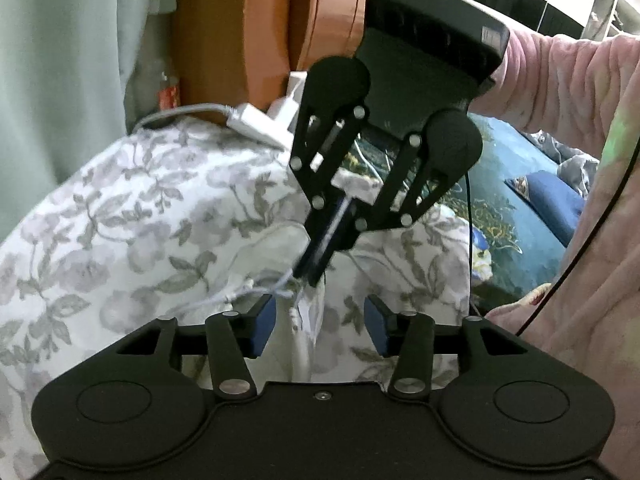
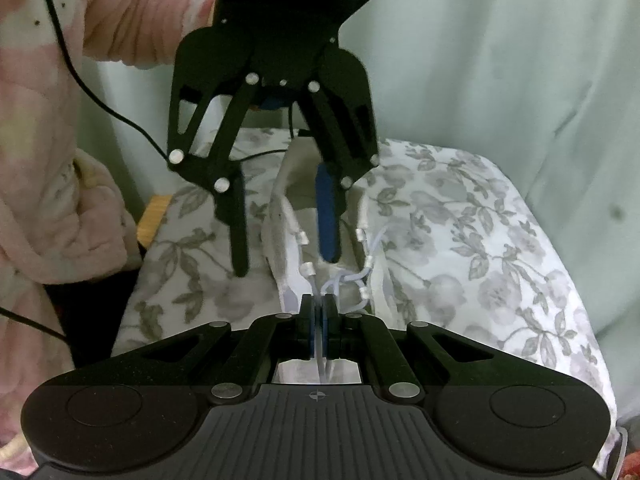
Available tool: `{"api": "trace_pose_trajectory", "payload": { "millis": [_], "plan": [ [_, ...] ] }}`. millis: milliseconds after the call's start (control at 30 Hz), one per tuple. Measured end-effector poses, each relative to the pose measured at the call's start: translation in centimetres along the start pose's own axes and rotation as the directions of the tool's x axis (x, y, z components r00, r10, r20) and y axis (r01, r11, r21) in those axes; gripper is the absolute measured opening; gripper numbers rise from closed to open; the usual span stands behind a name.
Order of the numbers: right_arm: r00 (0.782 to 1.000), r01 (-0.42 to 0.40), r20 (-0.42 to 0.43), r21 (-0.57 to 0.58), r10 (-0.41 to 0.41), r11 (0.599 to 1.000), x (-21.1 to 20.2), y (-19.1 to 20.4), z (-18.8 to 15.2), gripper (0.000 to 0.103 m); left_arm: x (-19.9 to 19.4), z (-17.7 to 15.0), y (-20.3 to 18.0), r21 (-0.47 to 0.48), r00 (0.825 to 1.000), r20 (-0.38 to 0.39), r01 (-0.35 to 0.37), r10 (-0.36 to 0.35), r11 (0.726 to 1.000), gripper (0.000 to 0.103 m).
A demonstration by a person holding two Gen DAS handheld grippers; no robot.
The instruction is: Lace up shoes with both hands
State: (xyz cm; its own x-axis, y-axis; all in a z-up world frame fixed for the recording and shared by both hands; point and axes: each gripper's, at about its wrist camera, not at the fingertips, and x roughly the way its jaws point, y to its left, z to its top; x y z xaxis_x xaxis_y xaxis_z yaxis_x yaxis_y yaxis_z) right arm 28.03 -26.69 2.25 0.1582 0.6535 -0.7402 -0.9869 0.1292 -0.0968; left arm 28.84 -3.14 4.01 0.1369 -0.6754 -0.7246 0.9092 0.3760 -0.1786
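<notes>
Two handheld grippers, both matte black plastic. The left gripper (image 1: 320, 322) has a broad body with two round raised discs, flat linkage arms joined by silver screw heads, and blue pads (image 1: 265, 330) lining its fingers. The right gripper (image 2: 319, 322) matches it, with a ribbed top surface, a small crosshair marking at its centre, and the same silver screws and blue pads. A boxy black camera block tops each one. The person wears a fluffy pale pink sleeve (image 1: 560, 80), quilted in soft ridges. A thin black cable (image 2: 92, 96) trails across the pink fabric.
</notes>
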Motion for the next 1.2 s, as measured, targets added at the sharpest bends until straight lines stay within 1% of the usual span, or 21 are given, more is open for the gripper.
{"api": "trace_pose_trajectory", "payload": {
  "millis": [100, 167, 333, 400, 533, 700, 833, 933, 1100, 1200],
  "plan": [
    [1.000, -0.005, 0.014, 0.013, 0.005, 1.000, 0.2, -0.3, -0.4, 0.002, 0.4, -0.3, 0.8, -0.051, 0.999, 0.007, 0.050, -0.050, 0.997, 0.047],
    [1.000, -0.011, 0.027, 0.021, 0.010, 1.000, 0.3, -0.4, -0.7, 0.002, 0.6, -0.5, 1.1, -0.079, 0.997, 0.017, 0.072, -0.071, 0.994, 0.047],
    [0.998, -0.020, 0.062, 0.046, 0.017, 0.999, 0.4, -0.7, -1.5, 0.002, 0.3, -1.3, 2.2, -0.172, 0.989, 0.087, 0.137, -0.123, 0.976, 0.046],
    [0.997, -0.019, 0.069, 0.040, 0.016, 0.999, 0.5, -0.7, -1.6, 0.002, 0.2, -1.5, 2.3, -0.185, 0.986, 0.105, 0.150, -0.132, 0.971, 0.046],
    [0.997, -0.015, 0.079, 0.022, 0.013, 1.000, 0.5, -0.5, -1.5, 0.002, 0.0, -1.4, 2.3, -0.193, 0.986, 0.112, 0.143, -0.123, 0.971, 0.046],
    [0.996, -0.006, 0.090, -0.005, 0.007, 1.000, 0.6, 0.1, -1.0, 0.003, -0.1, -1.5, 2.1, -0.199, 0.990, 0.093, 0.123, -0.106, 0.972, 0.046],
    [0.997, -0.005, 0.082, -0.018, 0.007, 1.000, 0.8, -0.2, -1.1, 0.002, 0.0, -1.5, 2.3, -0.213, 0.990, 0.098, 0.120, -0.101, 0.970, 0.047],
    [0.998, 0.023, 0.061, -0.061, -0.019, 0.998, 0.6, 0.2, -0.8, 0.003, 0.1, -1.4, 2.3, -0.217, 0.989, 0.108, 0.127, -0.106, 0.968, 0.048],
    [0.999, 0.008, 0.053, -0.065, -0.005, 0.998, 0.5, 0.2, -0.7, 0.003, 0.1, -1.2, 1.7, -0.199, 0.988, 0.109, 0.128, -0.107, 0.972, 0.050],
    [0.999, 0.003, 0.052, -0.076, 0.001, 0.997, 0.8, 0.4, -0.5, 0.003, 0.1, -1.3, 1.8, -0.207, 0.987, 0.116, 0.131, -0.109, 0.970, 0.050]
  ]
}}
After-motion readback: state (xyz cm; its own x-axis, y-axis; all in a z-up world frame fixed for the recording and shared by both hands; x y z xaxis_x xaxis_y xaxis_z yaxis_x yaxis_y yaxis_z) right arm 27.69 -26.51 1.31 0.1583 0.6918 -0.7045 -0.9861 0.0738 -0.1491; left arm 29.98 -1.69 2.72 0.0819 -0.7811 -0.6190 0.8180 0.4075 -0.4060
